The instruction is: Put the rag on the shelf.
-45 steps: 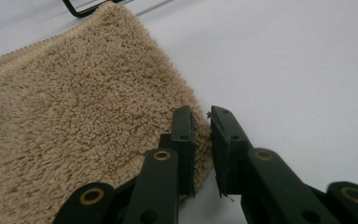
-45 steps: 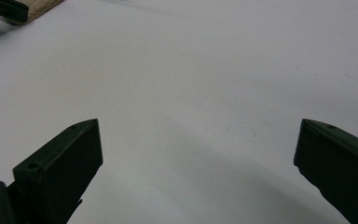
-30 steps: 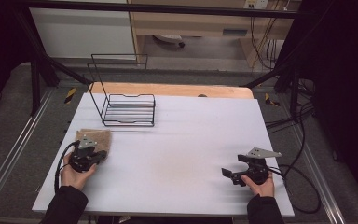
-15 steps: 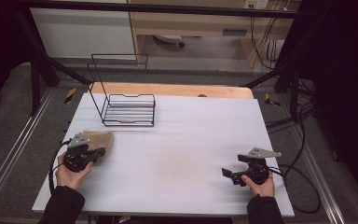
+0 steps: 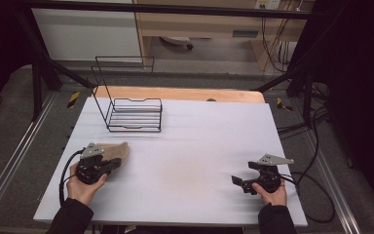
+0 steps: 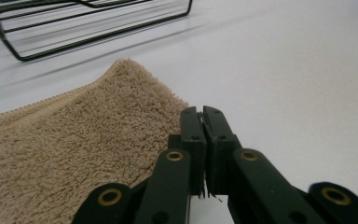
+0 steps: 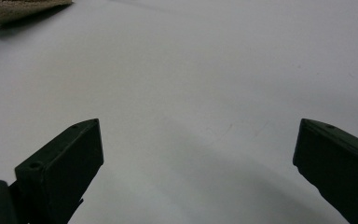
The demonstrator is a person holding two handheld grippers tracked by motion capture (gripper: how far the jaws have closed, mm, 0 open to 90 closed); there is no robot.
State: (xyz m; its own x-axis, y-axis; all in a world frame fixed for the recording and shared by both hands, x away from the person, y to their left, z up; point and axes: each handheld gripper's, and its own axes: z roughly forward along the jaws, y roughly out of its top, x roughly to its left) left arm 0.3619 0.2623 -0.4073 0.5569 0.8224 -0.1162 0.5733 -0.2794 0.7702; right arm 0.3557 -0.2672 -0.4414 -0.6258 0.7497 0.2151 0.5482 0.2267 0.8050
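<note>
I have the left gripper (image 5: pixel 111 165) low at the lower left of the high view, its jaws pressed together with nothing between them; in the left gripper view (image 6: pixel 204 122) the two black tips meet flush, just past the right-hand edge of the towel. The towel (image 5: pixel 113 151) lies flat on the white table (image 5: pixel 199 161), left of centre and a little below the middle of the high view, touching or just under the nose of my left gripper. Up close (image 6: pixel 74 144) it is a tan, looped terry cloth, thick and fuzzy, apparently folded, since a stitched hem runs along its far edge with a second layer showing beneath. Its near corner is rounded and its pile looks dry and even.

The wire rack (image 5: pixel 135 114) stands well beyond the towel, toward the upper left of the table.

My right gripper (image 5: pixel 237 181) rests at the lower right of the high view, well apart from the towel. In the right gripper view (image 7: pixel 198 154) its jaws stand wide open over bare table, with the towel (image 7: pixel 18 9) a small patch in the upper left corner.
</note>
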